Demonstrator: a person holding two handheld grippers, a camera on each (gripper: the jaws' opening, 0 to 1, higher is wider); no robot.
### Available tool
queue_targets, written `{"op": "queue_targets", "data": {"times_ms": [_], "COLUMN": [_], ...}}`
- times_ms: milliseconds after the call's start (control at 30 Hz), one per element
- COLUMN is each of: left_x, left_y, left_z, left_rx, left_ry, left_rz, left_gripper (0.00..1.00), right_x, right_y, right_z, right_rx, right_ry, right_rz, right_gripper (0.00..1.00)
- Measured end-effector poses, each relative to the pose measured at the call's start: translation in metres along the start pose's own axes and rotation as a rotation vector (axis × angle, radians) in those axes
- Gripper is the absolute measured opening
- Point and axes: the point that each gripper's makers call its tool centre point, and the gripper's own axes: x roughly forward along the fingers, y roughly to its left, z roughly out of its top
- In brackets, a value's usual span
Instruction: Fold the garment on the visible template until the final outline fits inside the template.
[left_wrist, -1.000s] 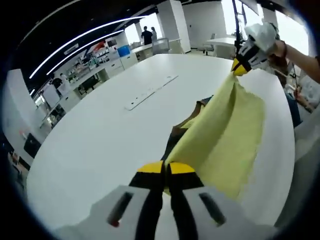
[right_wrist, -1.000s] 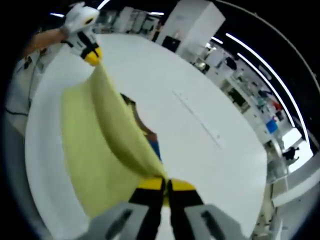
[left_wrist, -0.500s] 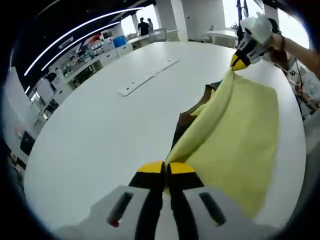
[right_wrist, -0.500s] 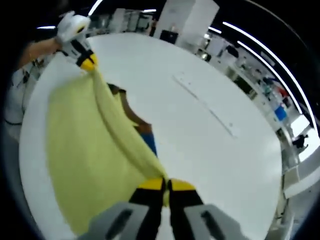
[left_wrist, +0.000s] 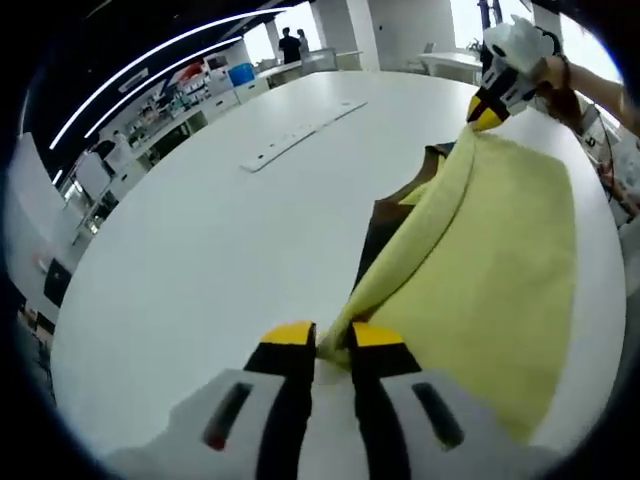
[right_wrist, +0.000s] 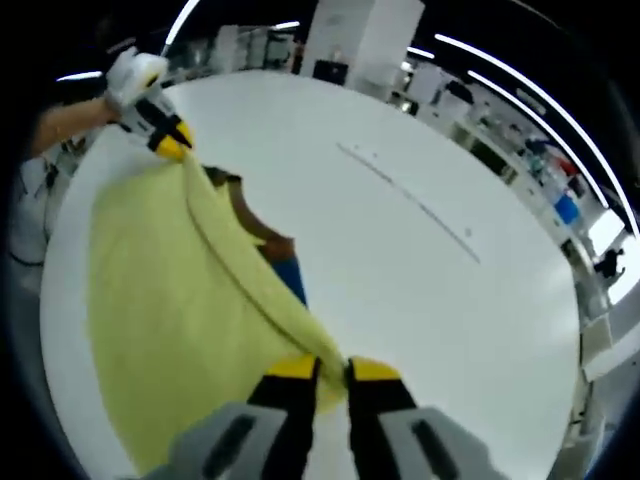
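Item: pale yellow soft cloth garment (left_wrist: 480, 250), spread in part over the white round desk (left_wrist: 200, 250), its far edge raised off the surface between 2 tongs.
Underlay: a dark brown and blue flat piece (left_wrist: 372, 235) lies beneath the garment, likely the template; its outline is mostly covered, so I cannot tell its full extent.
Left tongs (left_wrist: 318, 336): yellow-tipped, slightly parted in the left gripper view, with a bunched corner of the garment between the tips; whether they grip it firmly I cannot tell.
Right tongs (right_wrist: 335, 368): yellow-tipped, slightly parted in the right gripper view, the opposite corner gathered between the tips. Seen from the left gripper view, these tongs (left_wrist: 484, 112) meet the cloth at its far corner.
Fold line: a rolled ridge runs along the edge between the 2 held corners.
Handling: light, limp, non-fragile; sags between grips and drapes under its own weight; likely to slip from a shallow pinch.
Hold points: the 2 corners of 1 edge, pinched deep into the hem, kept level so the fold lands straight.
Surroundings: a long white strip (left_wrist: 300, 147) lies on the desk, well apart from the garment.
Stage: judged mid-fold; final outline not yet inside the template.
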Motion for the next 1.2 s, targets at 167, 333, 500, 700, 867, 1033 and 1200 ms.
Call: {"op": "queue_targets", "data": {"times_ms": [167,333,500,700,867,1033,1200], "left_x": [-0.012,-0.012,-0.003,0.005,0.003,0.001,-0.012], "left_y": [0.001,-0.007,-0.007,0.005,0.025,0.024,0.012], "left_z": [0.003,-0.001,-0.011,-0.008,-0.002,-0.001,0.001], "left_rx": [-0.012,0.028,0.14,0.179,0.042,-0.045,-0.173], "left_ry": [-0.062,-0.092,-0.051,-0.049,-0.092,-0.111,-0.17], "left_rz": [-0.027,-0.073,-0.07,-0.018,0.095,0.086,0.035], "left_gripper": [0.11,0.16,0.2,0.17,0.12,0.19,0.35], "right_x": [-0.014,-0.003,0.013,0.016,0.019,0.011,0.002], "right_y": [0.005,0.004,-0.001,-0.009,-0.025,-0.031,-0.021], "right_z": [-0.001,-0.004,-0.006,-0.004,-0.006,-0.003,-0.004], "right_rx": [-0.007,-0.067,-0.069,-0.034,0.049,0.211,0.308], "right_ry": [-0.017,-0.005,-0.023,-0.034,-0.046,-0.101,-0.113], "right_rz": [-0.013,-0.001,-0.01,-0.042,-0.101,-0.098,-0.026], "right_gripper": [0.14,0.22,0.25,0.22,0.21,0.26,0.52]}}
